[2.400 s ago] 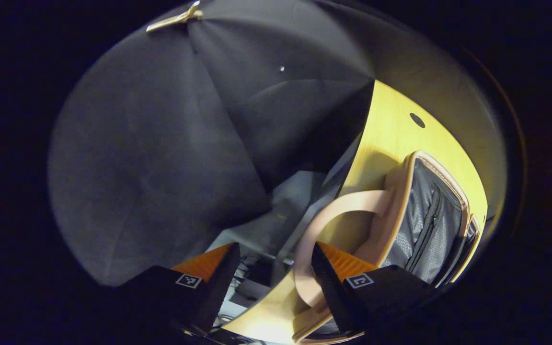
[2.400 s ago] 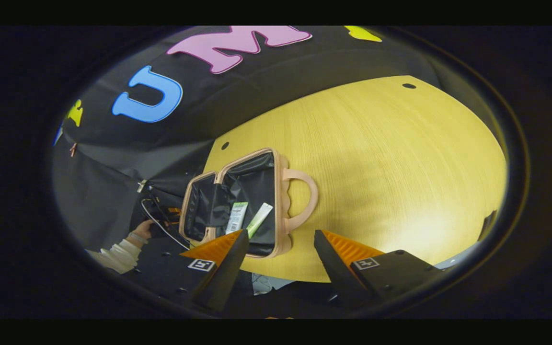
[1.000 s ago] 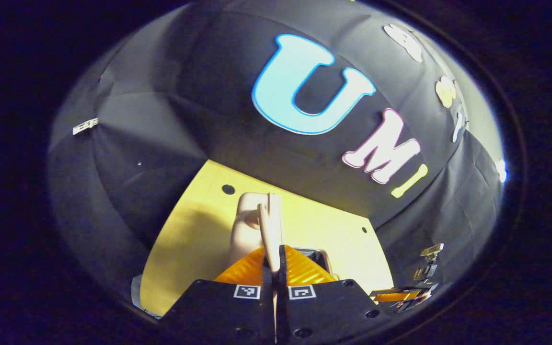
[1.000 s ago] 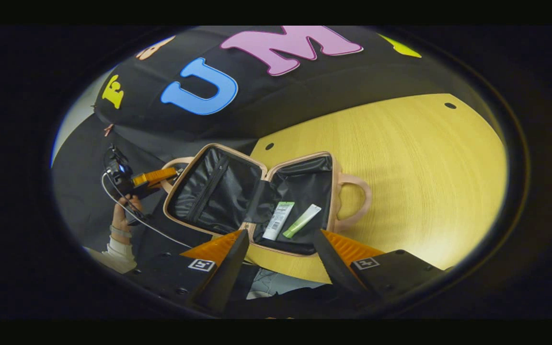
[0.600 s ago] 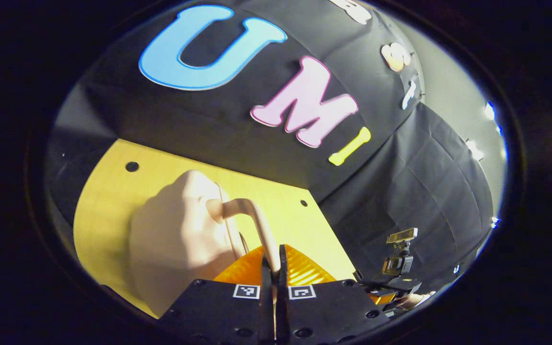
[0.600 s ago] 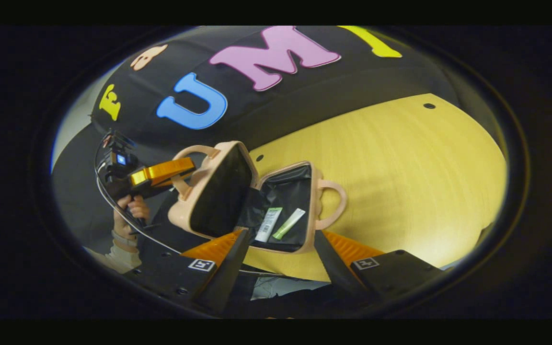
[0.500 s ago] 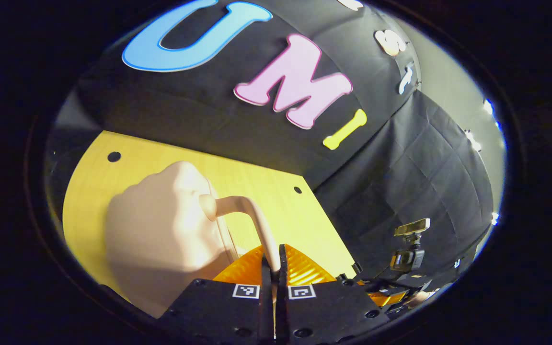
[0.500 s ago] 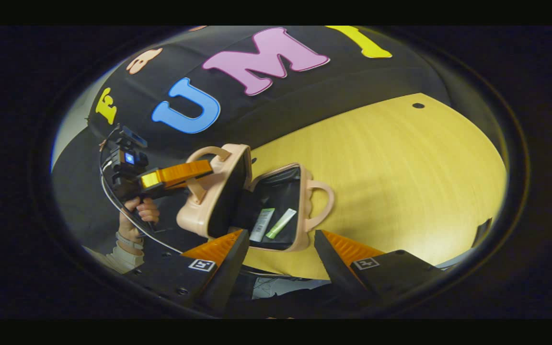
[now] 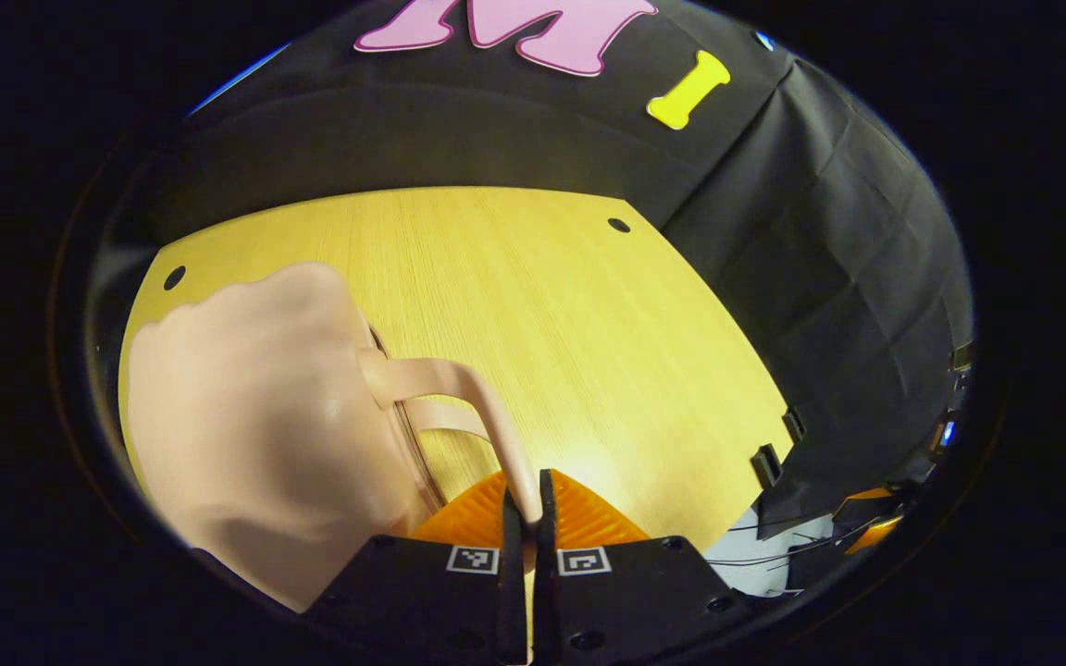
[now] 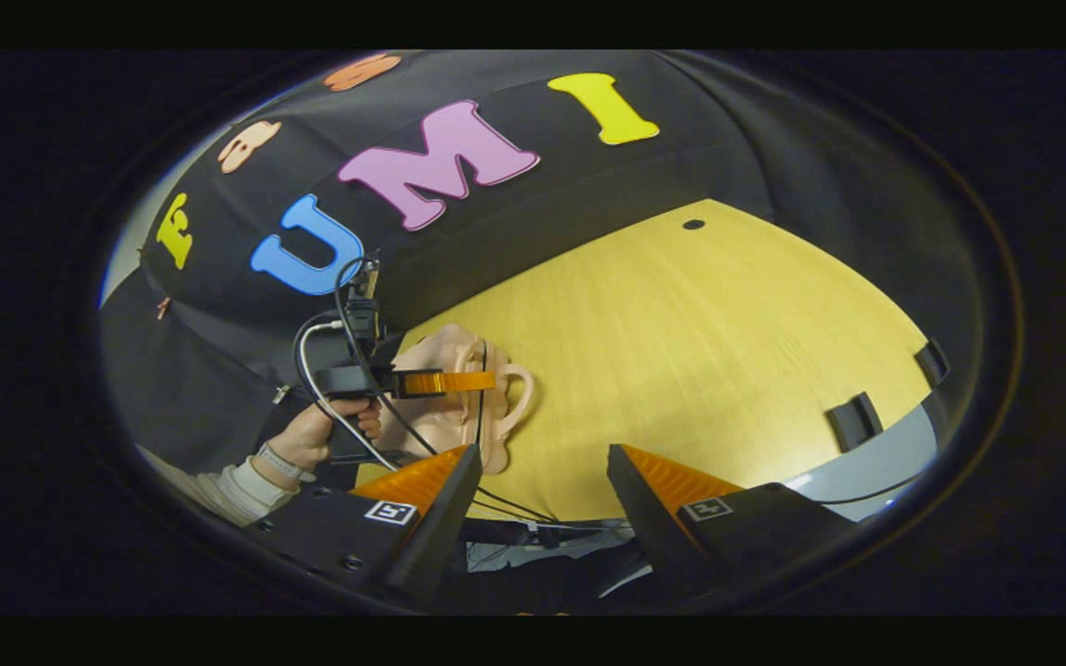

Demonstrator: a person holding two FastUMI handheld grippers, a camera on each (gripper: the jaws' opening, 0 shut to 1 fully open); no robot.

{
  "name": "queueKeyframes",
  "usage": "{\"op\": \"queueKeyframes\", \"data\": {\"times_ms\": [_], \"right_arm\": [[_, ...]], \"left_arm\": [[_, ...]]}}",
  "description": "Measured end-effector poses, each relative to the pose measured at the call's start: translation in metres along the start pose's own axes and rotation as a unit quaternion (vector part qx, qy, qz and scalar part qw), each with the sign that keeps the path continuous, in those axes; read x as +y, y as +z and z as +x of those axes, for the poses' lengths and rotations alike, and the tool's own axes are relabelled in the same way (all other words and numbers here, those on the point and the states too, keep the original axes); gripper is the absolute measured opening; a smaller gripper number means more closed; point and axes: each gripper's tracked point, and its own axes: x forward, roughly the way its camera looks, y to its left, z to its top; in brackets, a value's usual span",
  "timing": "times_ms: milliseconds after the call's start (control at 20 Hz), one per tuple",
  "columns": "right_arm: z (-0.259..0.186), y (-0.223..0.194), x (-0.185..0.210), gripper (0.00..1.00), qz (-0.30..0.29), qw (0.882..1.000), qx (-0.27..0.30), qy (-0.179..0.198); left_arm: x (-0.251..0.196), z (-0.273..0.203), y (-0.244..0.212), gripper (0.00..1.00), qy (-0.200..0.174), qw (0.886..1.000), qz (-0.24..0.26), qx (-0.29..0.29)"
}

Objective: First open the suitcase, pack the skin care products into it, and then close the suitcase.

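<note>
The pale pink suitcase (image 9: 246, 435) lies on the yellow table (image 9: 542, 296), its lid folded down over the base with a thin dark seam between the halves. My left gripper (image 9: 526, 492) is shut on the lid's handle (image 9: 459, 384); the base's handle sits just beneath it. In the right gripper view the suitcase (image 10: 440, 388) is at left centre, with the left gripper (image 10: 482, 380) reaching over it from a hand (image 10: 311, 435). My right gripper (image 10: 542, 450) hangs open near the table's front edge, apart from the case. The skin care products are hidden inside.
Black brackets (image 10: 852, 418) sit on the table's right edge. Small round holes (image 10: 693, 224) mark the tabletop. Cables (image 10: 505, 504) trail below the front edge. Bare tabletop (image 10: 681, 351) stretches to the right of the suitcase.
The left gripper, open beside the handle earlier, shut on it and swung the lid up and over onto the base. The two tubes inside went out of sight. The right gripper stayed open.
</note>
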Motion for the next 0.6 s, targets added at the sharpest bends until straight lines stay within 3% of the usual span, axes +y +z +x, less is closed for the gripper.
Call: {"op": "queueKeyframes", "data": {"times_ms": [50,150,350,400,450,500,550,600], "right_arm": [[-0.002,0.0,-0.005,0.88,0.004,1.0,-0.003,-0.002],[-0.006,0.005,-0.011,0.88,0.015,1.0,-0.006,0.01],[-0.013,0.024,-0.036,0.88,-0.048,0.999,-0.008,0.012],[-0.017,0.032,-0.042,0.88,-0.072,0.997,-0.008,0.011],[-0.024,0.043,-0.045,0.75,-0.099,0.995,-0.014,0.015],[-0.028,0.055,-0.049,0.75,-0.128,0.991,-0.022,0.016],[-0.034,0.068,-0.052,0.77,-0.156,0.987,-0.03,0.019],[-0.04,0.085,-0.051,0.92,-0.181,0.982,-0.041,0.028]], "left_arm": [[-0.002,0.002,-0.001,0.09,0.013,1.0,0.017,0.003],[-0.004,0.006,-0.005,0.11,0.039,0.999,0.034,0.011],[-0.002,0.004,-0.011,0.29,0.091,0.996,0.001,0.007],[-0.006,-0.006,-0.007,0.51,0.102,0.995,-0.01,-0.011],[-0.015,-0.017,-0.005,0.55,0.104,0.994,-0.02,-0.031],[-0.025,-0.031,0.001,0.63,0.11,0.992,-0.026,-0.057],[-0.035,-0.042,0.006,0.7,0.117,0.989,-0.031,-0.082],[-0.046,-0.056,0.014,0.86,0.125,0.985,-0.036,-0.109]]}}
